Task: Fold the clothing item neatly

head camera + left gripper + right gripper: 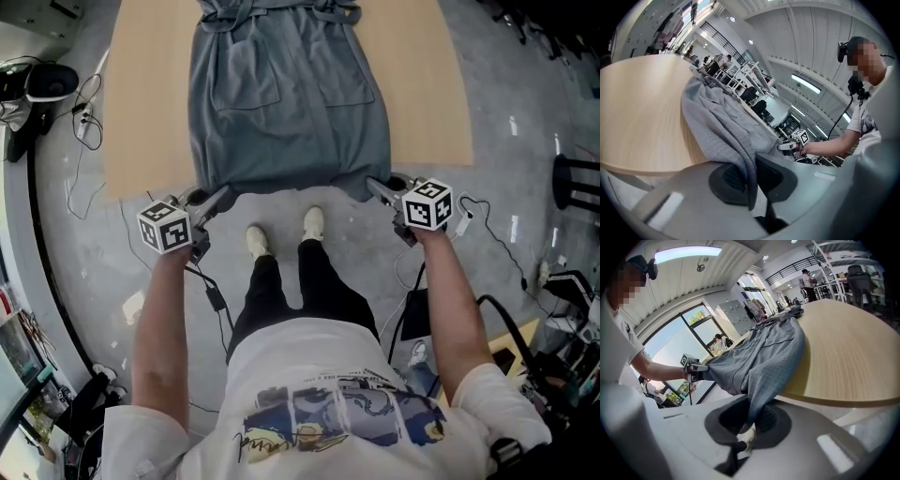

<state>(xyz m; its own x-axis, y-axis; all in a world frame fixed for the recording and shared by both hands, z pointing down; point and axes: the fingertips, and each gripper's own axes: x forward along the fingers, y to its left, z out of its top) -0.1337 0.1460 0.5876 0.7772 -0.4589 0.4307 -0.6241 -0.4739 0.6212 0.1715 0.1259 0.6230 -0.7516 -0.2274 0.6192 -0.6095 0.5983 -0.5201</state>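
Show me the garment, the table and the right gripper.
garment point(291, 112), head view, mid fabric.
table point(145, 112), head view, bare top beside garment.
right gripper point(374, 187), head view, jaw tips on the hem.

Pale wooden desk point(141, 103) filling twelve o'clock of the head view, over glossy grey floor point(84, 272). At ten o'clock, a dark headset-like device point(42, 84) with white cables point(86, 122) trailing beside it; at three o'clock, a black stool point(577, 178). Just off the desk's near edge, at its six o'clock, two white shoes point(256, 241). In the right gripper view, grey lockers point(733, 312) at eleven o'clock, tall windows point(698, 333) at ten, a bystander point(806, 280) at one.
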